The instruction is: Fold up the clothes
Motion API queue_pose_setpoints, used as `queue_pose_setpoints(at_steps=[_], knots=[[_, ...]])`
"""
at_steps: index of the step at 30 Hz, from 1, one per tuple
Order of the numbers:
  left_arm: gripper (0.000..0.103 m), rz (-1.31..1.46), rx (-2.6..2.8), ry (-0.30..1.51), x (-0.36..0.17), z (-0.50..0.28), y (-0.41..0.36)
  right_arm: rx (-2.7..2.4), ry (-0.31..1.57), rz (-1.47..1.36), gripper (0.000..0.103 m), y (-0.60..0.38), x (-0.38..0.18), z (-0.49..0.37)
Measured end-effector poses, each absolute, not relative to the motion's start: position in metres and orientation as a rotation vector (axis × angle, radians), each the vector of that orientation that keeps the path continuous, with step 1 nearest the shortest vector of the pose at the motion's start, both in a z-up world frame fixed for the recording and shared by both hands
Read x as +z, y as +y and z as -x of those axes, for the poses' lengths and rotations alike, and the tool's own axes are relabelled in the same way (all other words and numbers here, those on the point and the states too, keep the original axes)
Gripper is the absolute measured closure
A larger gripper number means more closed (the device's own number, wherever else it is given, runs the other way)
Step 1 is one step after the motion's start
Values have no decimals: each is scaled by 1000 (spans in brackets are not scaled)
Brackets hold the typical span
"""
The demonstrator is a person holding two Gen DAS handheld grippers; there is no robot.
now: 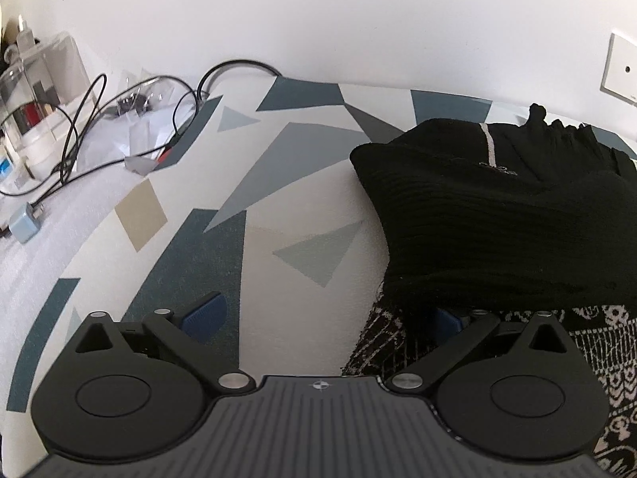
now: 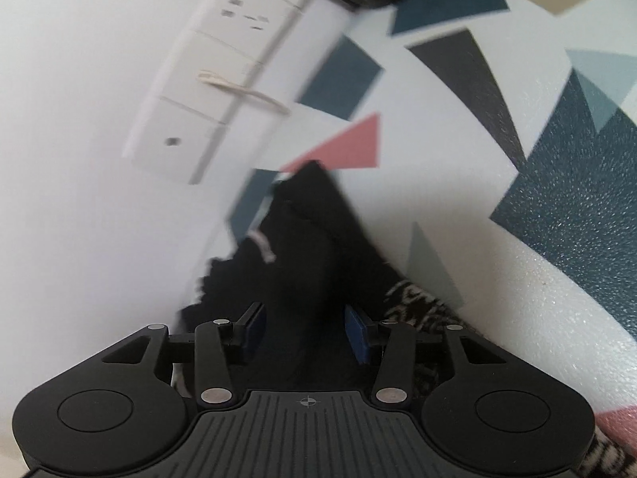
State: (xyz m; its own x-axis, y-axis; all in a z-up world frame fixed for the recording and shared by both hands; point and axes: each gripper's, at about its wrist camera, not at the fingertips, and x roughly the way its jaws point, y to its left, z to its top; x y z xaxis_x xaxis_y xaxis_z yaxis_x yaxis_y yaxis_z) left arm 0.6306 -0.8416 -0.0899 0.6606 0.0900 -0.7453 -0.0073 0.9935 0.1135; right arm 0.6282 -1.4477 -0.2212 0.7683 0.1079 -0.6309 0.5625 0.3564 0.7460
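We see the black sweater (image 1: pixel 497 215) lying on the geometric-patterned bench (image 1: pixel 278 183) against a white wall (image 1: pixel 318 12). Our left hand-held gripper (image 1: pixel 322 314) gapes wide, empty; our right hand-held gripper (image 2: pixel 304 330) straddles the sweater, half-open.

— What are you touching there?
— Your black garment (image 1: pixel 497 231) is ribbed knit cloth, matt and soft-looking; its patterned part (image 1: pixel 589 342) is a coarser weave.
— And your left hand-held gripper (image 1: pixel 324 314)?
— Matt black plastic, dull metal rivets, blue ridged pads (image 1: pixel 205 314). The cover (image 1: pixel 278 183) under you looks matt, faintly grainy.
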Motion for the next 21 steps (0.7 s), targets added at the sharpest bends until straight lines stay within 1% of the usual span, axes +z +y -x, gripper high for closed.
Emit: queue_pose_setpoints(at_steps=[2, 3, 4, 5, 6, 11, 14, 17, 21], knots=[[0, -102, 58, 850, -90, -631, -841, -343, 667, -1193, 62, -1449, -225, -637], [0, -98, 60, 855, -89, -632, -841, -336, 670, -1183, 71, -1448, -224, -642], [0, -94, 64, 861, -88, -633, -841, -330, 672, -1172, 99, -1447, -223, -646], [0, -89, 67, 865, -88, -634, -841, -315, 672, -1162, 97, -1447, -219, -648], [0, -87, 69, 866, -87, -633, -840, -297, 669, -1151, 98, -1446, -214, -648], [0, -92, 47, 853, -88, -630, -841, -223, 434, -1073, 98, -1449, -147, -610], [0, -82, 36, 857, -89, -631, -843, -273, 465, -1032, 98, -1450, -143, -589], [0, -63, 25, 864, -90, -634, -842, -334, 637, -1049, 98, -1454, -172, -589], [0, -46, 16, 880, -90, -639, -836, -329, 666, -1032, 98, -1447, -169, -614]])
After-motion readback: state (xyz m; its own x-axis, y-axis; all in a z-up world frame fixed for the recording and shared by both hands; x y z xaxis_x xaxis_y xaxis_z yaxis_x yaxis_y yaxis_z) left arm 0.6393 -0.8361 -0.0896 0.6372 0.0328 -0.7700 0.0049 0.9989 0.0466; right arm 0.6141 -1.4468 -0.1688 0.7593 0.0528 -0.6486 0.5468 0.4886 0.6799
